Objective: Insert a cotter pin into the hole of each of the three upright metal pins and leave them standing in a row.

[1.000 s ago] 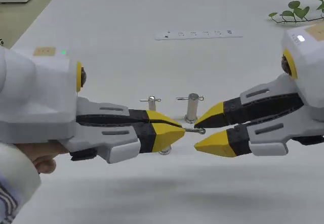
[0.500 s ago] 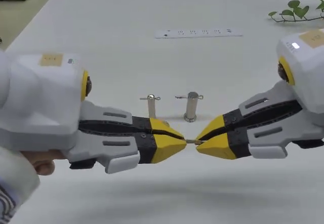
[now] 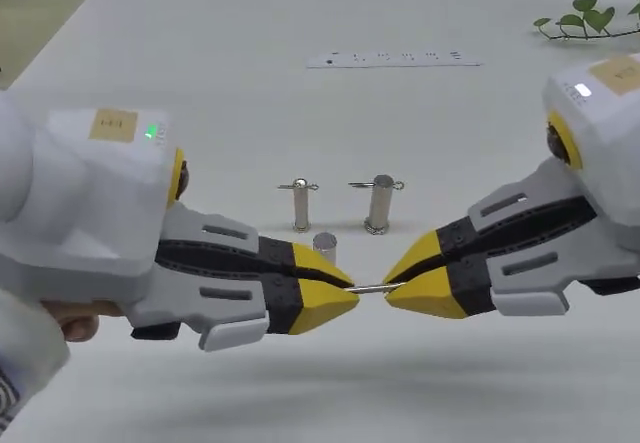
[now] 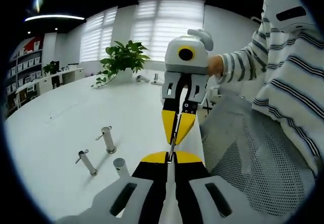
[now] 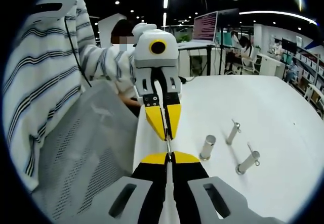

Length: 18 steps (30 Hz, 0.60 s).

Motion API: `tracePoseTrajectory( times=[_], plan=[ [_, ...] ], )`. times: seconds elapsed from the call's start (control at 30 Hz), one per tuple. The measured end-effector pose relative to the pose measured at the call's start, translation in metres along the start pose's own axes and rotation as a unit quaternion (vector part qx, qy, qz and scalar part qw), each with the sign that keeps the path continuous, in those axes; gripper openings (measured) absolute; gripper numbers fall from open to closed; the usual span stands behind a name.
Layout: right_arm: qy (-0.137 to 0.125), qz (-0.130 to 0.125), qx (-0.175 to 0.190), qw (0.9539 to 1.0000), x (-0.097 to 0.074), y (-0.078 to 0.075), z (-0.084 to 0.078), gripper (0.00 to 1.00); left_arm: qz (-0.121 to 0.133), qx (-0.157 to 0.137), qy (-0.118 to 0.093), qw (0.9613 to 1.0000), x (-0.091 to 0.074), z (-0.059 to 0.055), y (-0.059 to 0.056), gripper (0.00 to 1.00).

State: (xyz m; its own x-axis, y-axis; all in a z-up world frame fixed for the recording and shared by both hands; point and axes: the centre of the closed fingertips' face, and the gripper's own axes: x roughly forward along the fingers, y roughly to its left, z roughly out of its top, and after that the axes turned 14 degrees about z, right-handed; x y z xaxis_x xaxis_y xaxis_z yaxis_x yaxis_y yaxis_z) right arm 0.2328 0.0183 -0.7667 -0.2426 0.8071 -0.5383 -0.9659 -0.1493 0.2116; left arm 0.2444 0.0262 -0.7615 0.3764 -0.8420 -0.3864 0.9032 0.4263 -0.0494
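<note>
Yellow-tipped left gripper and right gripper, nose to nose just in front of the bare metal pin, both squeezed tight on one thin cotter pin. Just behind the bare metal pin, standing up: a thin metal pin and a thick metal pin, each with a cotter pin through its top. Far behind, a white power strip.
</note>
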Motion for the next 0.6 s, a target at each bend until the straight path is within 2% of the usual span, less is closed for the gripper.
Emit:
tracePoseTrajectory(
  times=[0.17, 0.27, 0.4, 0.6],
  plan=[
    [-0.004, -0.007, 0.003, 1.0, 0.001, -0.002, 0.001, 0.04, 0.01, -0.006, -0.01, 0.9999, 0.0, -0.001, 0.004, 0.04],
    [-0.006, -0.018, 0.008, 0.9998, -0.001, -0.008, 0.0, 0.04, 0.018, -0.008, -0.011, 0.9997, 0.002, -0.002, 0.007, 0.11],
    [-0.005, -0.037, 0.012, 0.9992, -0.007, -0.018, -0.004, 0.04, 0.031, -0.01, -0.002, 0.9995, 0.006, -0.009, 0.014, 0.14],
    [0.007, -0.063, 0.021, 0.9978, -0.015, -0.034, -0.014, 0.04, 0.075, -0.014, -0.013, 0.997, 0.009, -0.007, 0.031, 0.33]
  ],
)
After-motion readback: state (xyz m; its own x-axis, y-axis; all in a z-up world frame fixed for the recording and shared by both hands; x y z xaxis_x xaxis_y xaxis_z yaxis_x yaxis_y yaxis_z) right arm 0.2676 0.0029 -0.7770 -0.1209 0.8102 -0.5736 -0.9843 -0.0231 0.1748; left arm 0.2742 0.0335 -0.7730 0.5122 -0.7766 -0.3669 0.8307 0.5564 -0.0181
